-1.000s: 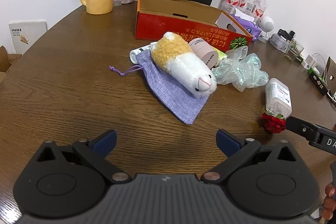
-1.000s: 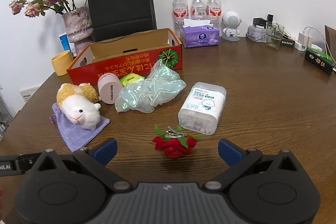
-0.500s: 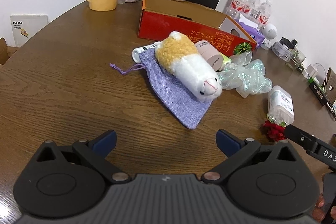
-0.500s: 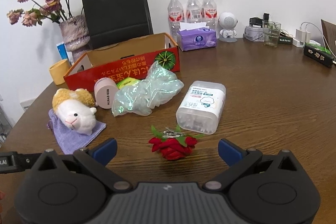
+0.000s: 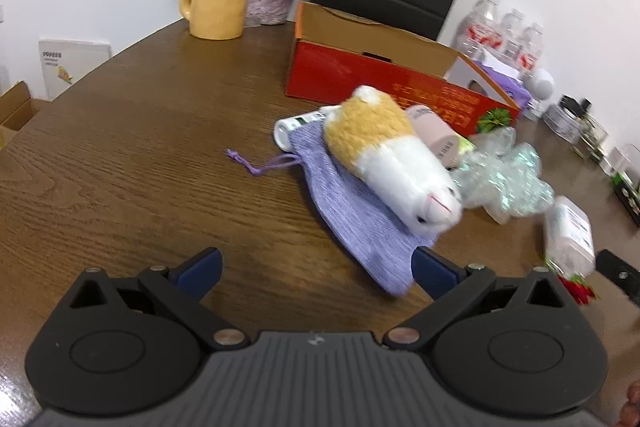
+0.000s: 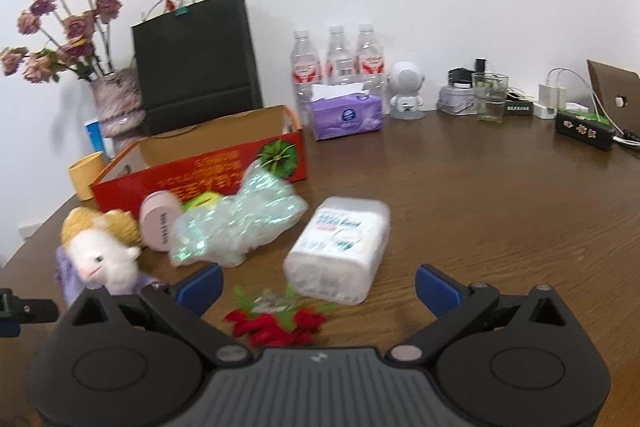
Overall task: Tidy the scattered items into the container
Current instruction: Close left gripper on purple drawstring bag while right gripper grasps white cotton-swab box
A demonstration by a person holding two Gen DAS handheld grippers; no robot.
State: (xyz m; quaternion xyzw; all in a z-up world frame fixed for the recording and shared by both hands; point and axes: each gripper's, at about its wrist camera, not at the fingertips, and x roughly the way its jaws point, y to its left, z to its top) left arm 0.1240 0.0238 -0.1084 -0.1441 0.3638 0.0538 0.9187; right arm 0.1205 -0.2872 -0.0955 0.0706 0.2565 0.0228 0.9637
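An open red cardboard box (image 5: 360, 79) (image 6: 208, 171) stands at the back of the wooden table. In front of it lie a plush alpaca (image 5: 392, 155) (image 6: 100, 251) on a purple drawstring pouch (image 5: 360, 227), a pink jar (image 6: 160, 223), a crumpled iridescent bag (image 6: 240, 227), a clear box of cotton swabs (image 6: 340, 251) and a red fabric rose (image 6: 276, 323). My left gripper (image 5: 316, 267) is open and empty, just short of the pouch. My right gripper (image 6: 318, 283) is open and empty, with the rose between its fingers.
A yellow mug (image 5: 216, 13), a vase of dried roses (image 6: 116, 103) and a black paper bag (image 6: 196, 59) stand behind the box. Water bottles (image 6: 340, 63), a purple tissue pack (image 6: 346, 115), a small white robot figure (image 6: 408, 91), a glass and chargers line the back right.
Both grippers have moved forward toward the items. The rose now lies between the right fingers, and the pouch's corner is near the left gripper's right finger. Nothing was grasped.
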